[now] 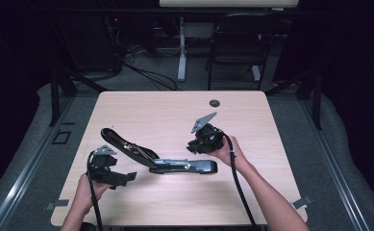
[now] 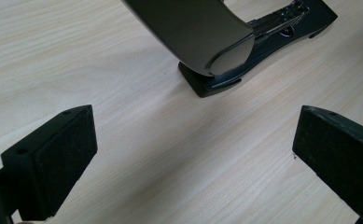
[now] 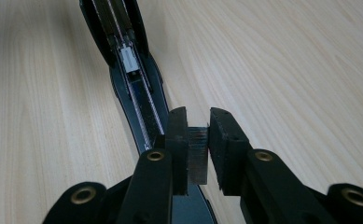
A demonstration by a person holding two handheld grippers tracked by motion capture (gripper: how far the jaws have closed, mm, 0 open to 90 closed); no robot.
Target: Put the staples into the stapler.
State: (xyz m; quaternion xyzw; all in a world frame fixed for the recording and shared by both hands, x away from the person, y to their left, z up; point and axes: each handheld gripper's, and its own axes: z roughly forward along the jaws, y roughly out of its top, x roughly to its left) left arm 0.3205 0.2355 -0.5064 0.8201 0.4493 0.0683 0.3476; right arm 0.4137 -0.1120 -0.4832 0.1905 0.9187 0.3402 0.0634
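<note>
A black stapler (image 1: 184, 166) lies on the wooden table with its top arm (image 1: 122, 142) swung up toward the left, so the staple channel (image 3: 137, 84) is bared. My right gripper (image 1: 195, 147) hovers just above the stapler's right end, shut on a small grey strip of staples (image 3: 198, 154) held over the channel. My left gripper (image 1: 126, 177) sits low at the stapler's left, near the raised arm (image 2: 193, 32). It is open (image 2: 193, 158), with only bare table between its pads (image 2: 53, 158).
The light wooden table (image 1: 175, 110) has a round cable hole (image 1: 215, 103) near its far edge. A black chair (image 1: 237, 43) and a white desk leg (image 1: 181, 48) stand on the floor beyond it. Cables trail from both grippers toward the near edge.
</note>
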